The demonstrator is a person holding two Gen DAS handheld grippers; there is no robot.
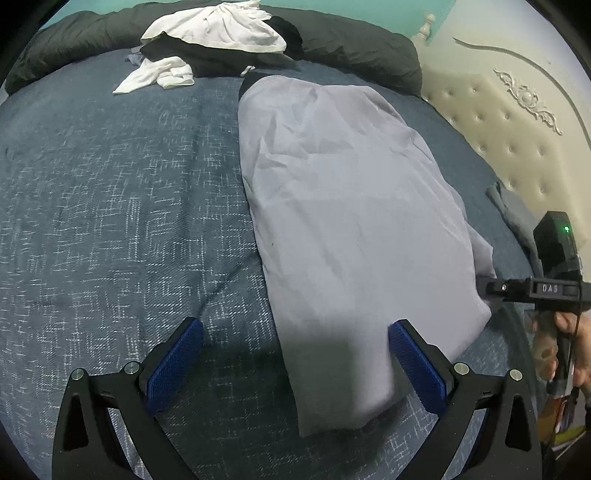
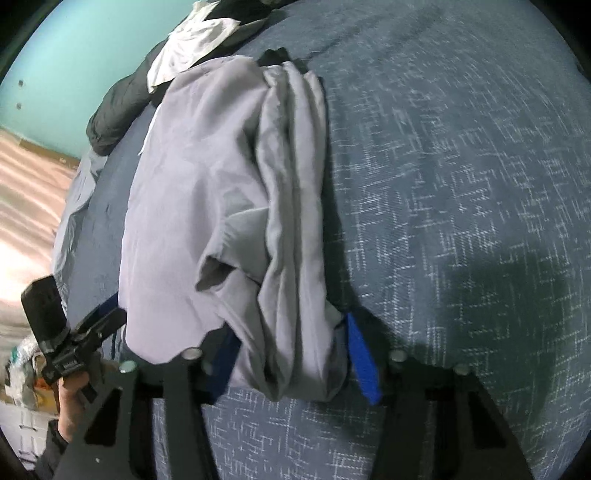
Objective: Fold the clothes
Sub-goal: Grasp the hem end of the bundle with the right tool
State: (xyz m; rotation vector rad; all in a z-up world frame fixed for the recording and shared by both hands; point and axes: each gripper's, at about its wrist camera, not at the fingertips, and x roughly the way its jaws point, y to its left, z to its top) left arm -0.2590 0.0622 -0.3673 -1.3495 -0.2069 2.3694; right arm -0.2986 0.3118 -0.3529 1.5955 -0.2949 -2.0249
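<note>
The step in hand looks like the lengthwise fold of a pale lilac-grey garment (image 1: 351, 206), which lies as a long, narrowed strip on the dark blue bedspread (image 1: 110, 206) with its near end at both tools. The left gripper (image 1: 295, 365) hovers over that near end with its jaws wide apart and nothing between its blue ribbed pads (image 1: 173, 365). The right gripper (image 2: 291, 365) stands about half open astride the bunched, pleated edge (image 2: 291, 206) of the cloth; the fabric sits between the jaws, but I cannot tell whether they press on it. Next, I judge, both tools must pinch the near corners and carry them toward the far end. The cloth is thin, soft and creased; the bedspread is coarse, flecked weave. White laundry (image 1: 218, 26) waits on a black quilt (image 1: 351, 40) beyond.
</note>
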